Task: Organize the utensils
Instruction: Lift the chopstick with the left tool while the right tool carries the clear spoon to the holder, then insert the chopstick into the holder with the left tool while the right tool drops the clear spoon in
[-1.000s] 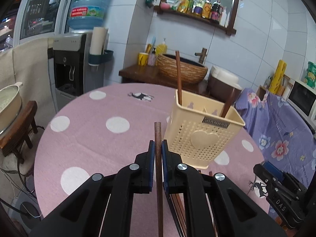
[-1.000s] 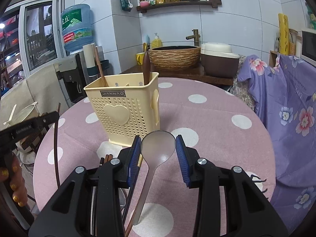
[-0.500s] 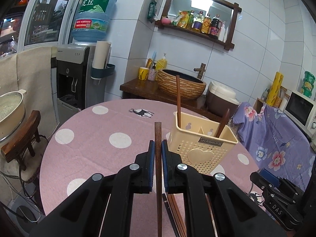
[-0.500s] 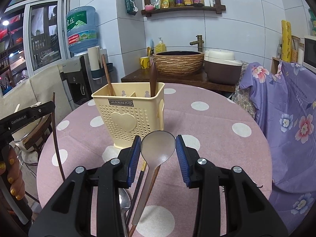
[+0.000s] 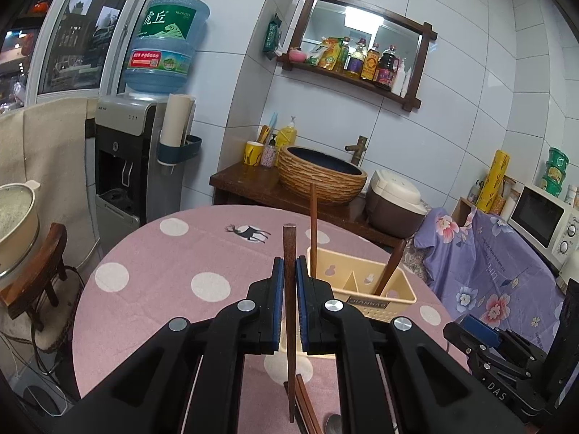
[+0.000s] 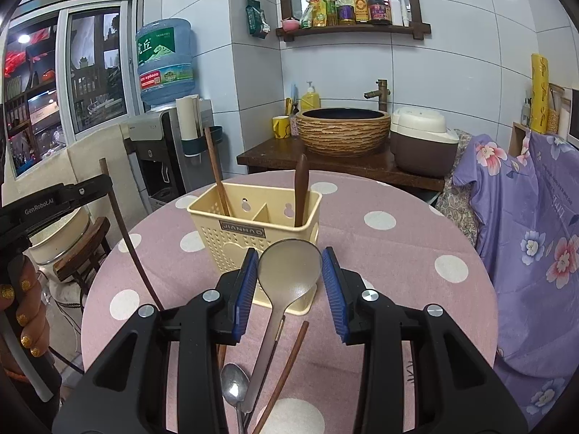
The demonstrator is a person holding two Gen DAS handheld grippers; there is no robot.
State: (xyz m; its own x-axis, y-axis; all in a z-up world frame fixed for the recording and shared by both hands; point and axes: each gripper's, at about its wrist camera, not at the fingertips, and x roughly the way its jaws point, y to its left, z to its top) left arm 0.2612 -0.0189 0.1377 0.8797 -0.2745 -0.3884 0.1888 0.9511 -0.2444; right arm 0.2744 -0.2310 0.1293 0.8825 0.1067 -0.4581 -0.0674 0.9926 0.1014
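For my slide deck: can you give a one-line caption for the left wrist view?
Left gripper clamps a wooden chopstick upright above the polka-dot table, beside the cream utensil caddy.

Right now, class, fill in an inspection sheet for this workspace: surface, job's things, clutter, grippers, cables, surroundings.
Surface: round table under a pink dotted cloth.
Job's things: cream caddy holding one chopstick on its left and a brown spoon on its right; grey ladle, metal spoon and another chopstick lying on the cloth.
Clutter: nothing seen.
Grippers: left gripper shut on a held chopstick, lifted; right gripper open, fingers either side of the ladle bowl.
Cables: wires on the floor beside the table.
Surroundings: water dispenser, basin, rice cooker, shelf of bottles.
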